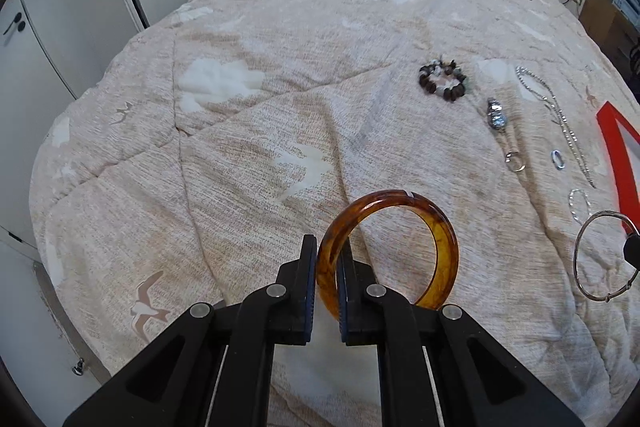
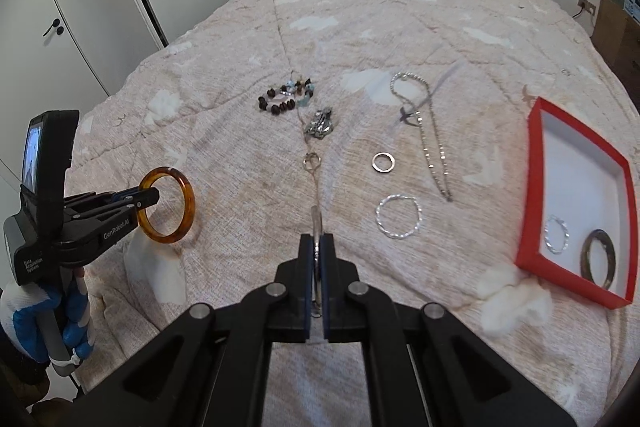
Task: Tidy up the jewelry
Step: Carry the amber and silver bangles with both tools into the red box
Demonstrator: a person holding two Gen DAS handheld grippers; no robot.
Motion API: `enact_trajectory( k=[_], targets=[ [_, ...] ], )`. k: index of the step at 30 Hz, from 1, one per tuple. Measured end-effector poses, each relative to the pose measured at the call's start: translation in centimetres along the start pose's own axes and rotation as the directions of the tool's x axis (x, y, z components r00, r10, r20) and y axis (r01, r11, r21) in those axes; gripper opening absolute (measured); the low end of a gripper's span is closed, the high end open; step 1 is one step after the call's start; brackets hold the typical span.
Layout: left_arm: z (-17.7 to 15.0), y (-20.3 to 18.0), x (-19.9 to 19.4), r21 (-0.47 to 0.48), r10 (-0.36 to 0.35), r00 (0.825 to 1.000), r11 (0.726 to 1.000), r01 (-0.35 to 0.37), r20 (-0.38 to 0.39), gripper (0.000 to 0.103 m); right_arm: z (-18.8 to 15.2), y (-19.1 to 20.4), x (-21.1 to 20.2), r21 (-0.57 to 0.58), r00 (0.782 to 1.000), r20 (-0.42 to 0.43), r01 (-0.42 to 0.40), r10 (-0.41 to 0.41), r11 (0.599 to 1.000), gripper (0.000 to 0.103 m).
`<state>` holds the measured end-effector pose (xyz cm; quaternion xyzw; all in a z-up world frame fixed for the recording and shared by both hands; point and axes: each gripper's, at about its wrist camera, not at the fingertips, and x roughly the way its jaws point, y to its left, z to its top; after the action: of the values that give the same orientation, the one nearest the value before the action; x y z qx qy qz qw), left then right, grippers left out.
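Amber translucent resin bangle (image 1: 400, 247) pinched upright in closed left claw (image 1: 327, 263), above the beige bird-print bed quilt (image 1: 248, 131), well left of red cardboard box (image 1: 618, 151). Right wrist view: right claw (image 2: 317, 255) closed on thin silver wire bangle (image 2: 317, 259), left of box w/ 2 rings inside.

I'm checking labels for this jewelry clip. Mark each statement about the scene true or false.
1. The left gripper holds the amber bangle. True.
2. The red box holds nothing. False: a twisted silver ring and a dark bangle lie in it.
3. The right gripper has its jaws shut on a thin silver bangle. True.
4. The beaded bracelet lies in the box. False: it lies on the bedspread.
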<state>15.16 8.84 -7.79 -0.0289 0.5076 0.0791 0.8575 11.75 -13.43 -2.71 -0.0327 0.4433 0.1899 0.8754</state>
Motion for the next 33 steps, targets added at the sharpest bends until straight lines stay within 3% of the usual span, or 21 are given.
enact_trajectory(
  k=[18, 33],
  targets=[
    [0.2, -3.6, -9.6, 0.092, -0.072, 0.984, 0.994, 0.057, 0.166, 0.009, -3.5, -3.6, -11.0, 0.080, 0.982, 0.165, 0.084, -0.096, 0.993, 0.003],
    [2.5, -10.0, -17.2, 0.213, -0.193, 0.936, 0.968, 0.133, 0.295, 0.009, -3.4, -7.0, -19.0, 0.130, 0.932, 0.294, 0.182, -0.214, 0.975, 0.003]
  ],
)
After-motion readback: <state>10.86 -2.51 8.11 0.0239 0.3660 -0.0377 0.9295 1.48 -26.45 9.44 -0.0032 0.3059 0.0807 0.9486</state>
